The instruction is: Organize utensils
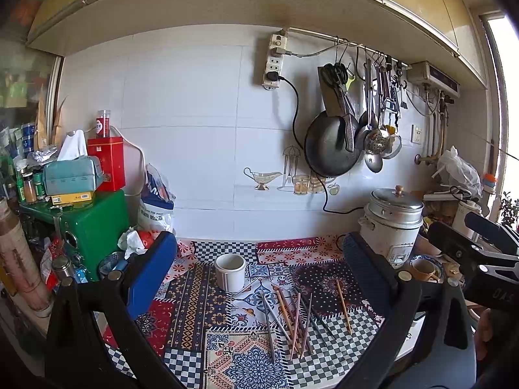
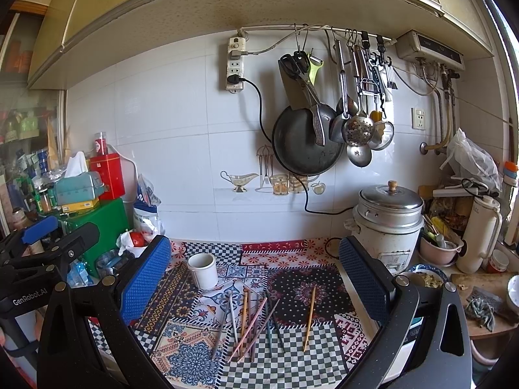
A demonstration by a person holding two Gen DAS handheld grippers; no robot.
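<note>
Loosely scattered chopsticks (image 2: 256,321) lie beside a white cup (image 2: 202,270).

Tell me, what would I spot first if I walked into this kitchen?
Probably the bright patchwork cloth on the counter, with loose chopsticks scattered across it in front of a white cup. Above, a dark pan and shiny ladles hang from a wall rail.
</note>
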